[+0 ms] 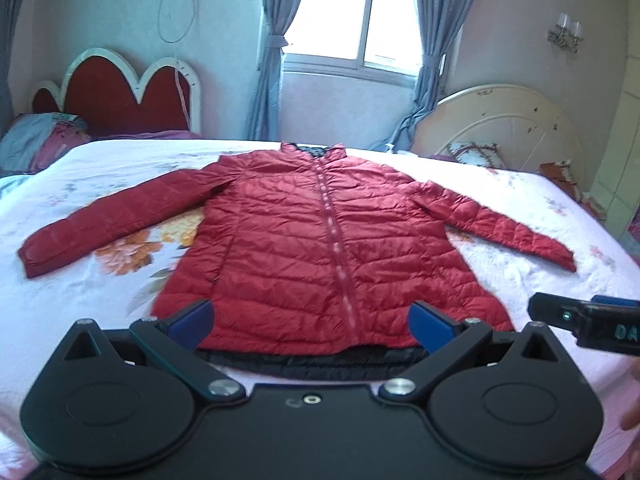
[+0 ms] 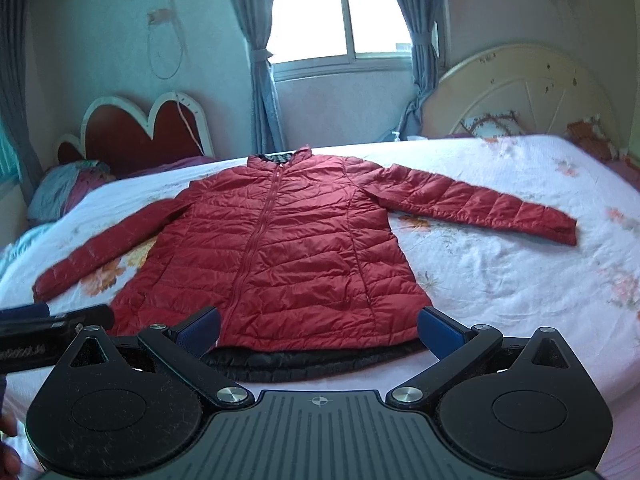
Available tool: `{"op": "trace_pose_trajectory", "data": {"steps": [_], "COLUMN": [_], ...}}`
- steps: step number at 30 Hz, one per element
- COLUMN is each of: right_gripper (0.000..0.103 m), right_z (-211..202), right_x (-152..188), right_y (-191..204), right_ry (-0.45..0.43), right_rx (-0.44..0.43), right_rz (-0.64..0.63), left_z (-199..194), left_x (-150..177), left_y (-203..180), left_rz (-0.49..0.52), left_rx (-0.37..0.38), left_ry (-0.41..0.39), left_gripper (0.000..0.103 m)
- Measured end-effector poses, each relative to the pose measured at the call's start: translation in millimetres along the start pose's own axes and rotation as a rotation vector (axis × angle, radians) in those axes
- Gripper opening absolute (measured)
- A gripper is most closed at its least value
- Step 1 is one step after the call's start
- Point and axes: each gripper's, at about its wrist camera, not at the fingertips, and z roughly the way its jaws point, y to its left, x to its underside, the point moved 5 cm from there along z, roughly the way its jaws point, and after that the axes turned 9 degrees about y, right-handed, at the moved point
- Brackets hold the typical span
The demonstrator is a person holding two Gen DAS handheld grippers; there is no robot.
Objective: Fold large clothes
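Observation:
A red quilted puffer jacket (image 1: 320, 240) lies flat and zipped on the bed, front up, both sleeves spread out to the sides, collar toward the window. A strip of its black lining (image 1: 312, 364) shows at the near hem. It also shows in the right wrist view (image 2: 288, 248). My left gripper (image 1: 310, 322) is open and empty, held above the near hem. My right gripper (image 2: 318, 330) is open and empty, also above the near hem. The right gripper's body shows at the right edge of the left wrist view (image 1: 588, 320).
The bed has a white floral sheet (image 1: 520, 280). A red heart-shaped headboard (image 1: 120, 88) and pillows (image 1: 40, 140) stand at the far left, a cream headboard (image 1: 500, 120) at the far right. A window with grey curtains (image 1: 360, 20) is behind.

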Motion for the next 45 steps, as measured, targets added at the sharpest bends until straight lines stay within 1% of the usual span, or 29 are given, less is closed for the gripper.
{"op": "trace_pose_trajectory", "data": {"steps": [3,6,8,9,12,13,14,16,18,19,20,22,24,25,26,27,29,30,34,37,39,41,44,45], "right_gripper": [0.103,0.103,0.103,0.103,0.103,0.103,0.103,0.103,0.103,0.103,0.102,0.102,0.102,0.088,0.059,0.057,0.057,0.057,0.057,0.057,0.057,0.057,0.057,0.053], "right_z": [16,33,43,49,65,69,73,77,81,82,83,80,80,81,85,92,110,119,164,194,206,211,211,210], "right_x": [-12,-25,-34,-39,-55,-61,-67,-77,-87,-91,-96,-105,-113,-115,-117,-117,-117,-116,-107,-97,-90,-86,-88,-89], "right_y": [-11,-23,-32,-37,-57,-64,-73,-90,-110,-121,-131,-153,-175,-187,-199,-213,-242,-256,-317,-351,-366,-378,-380,-379], "right_ry": [0.011,0.014,0.004,-0.001,-0.015,-0.019,-0.024,-0.048,-0.073,-0.079,-0.087,-0.113,-0.13,-0.134,-0.134,-0.12,-0.104,-0.098,-0.056,-0.04,-0.042,-0.071,-0.115,-0.126], "right_rx": [0.001,0.004,0.013,0.015,0.038,0.05,0.063,0.094,0.136,0.163,0.189,0.232,0.263,0.271,0.268,0.278,0.264,0.248,0.167,0.138,0.118,0.111,0.129,0.137], "right_rz": [0.04,0.077,0.102,0.119,0.183,0.206,0.232,0.282,0.321,0.334,0.345,0.362,0.382,0.396,0.415,0.444,0.504,0.539,0.727,0.817,0.876,0.918,0.916,0.914], "left_z": [14,34,49,59,85,93,100,115,133,144,150,156,167,175,183,191,205,209,229,252,266,277,287,291], "left_x": [-9,-21,-32,-38,-57,-65,-72,-87,-99,-104,-109,-117,-123,-125,-127,-129,-134,-137,-151,-162,-166,-167,-166,-165], "left_y": [1,1,3,4,5,4,3,3,3,1,0,-3,-11,-16,-21,-26,-36,-40,-60,-77,-86,-94,-96,-95], "left_rz": [-0.011,-0.013,-0.027,-0.033,-0.03,-0.016,-0.006,0.019,0.035,0.036,0.023,-0.006,-0.004,-0.001,-0.001,-0.003,-0.014,-0.017,-0.01,0.027,0.035,0.048,0.059,0.06], "left_rx": [0.029,0.05,0.075,0.099,0.115,0.13,0.127,0.101,0.081,0.079,0.083,0.099,0.092,0.094,0.097,0.103,0.112,0.107,0.063,0.023,0.003,-0.014,-0.04,-0.045], "left_ry": [-0.001,0.02,0.018,0.022,0.035,0.041,0.045,0.035,0.044,0.064,0.076,0.059,0.056,0.064,0.07,0.079,0.099,0.096,0.105,0.124,0.147,0.171,0.202,0.215], "left_gripper": [0.103,0.103,0.103,0.103,0.103,0.102,0.102,0.103,0.102,0.1,0.095,0.096,0.096,0.096,0.096,0.096,0.096,0.096,0.096,0.096,0.093,0.093,0.093,0.093]}}
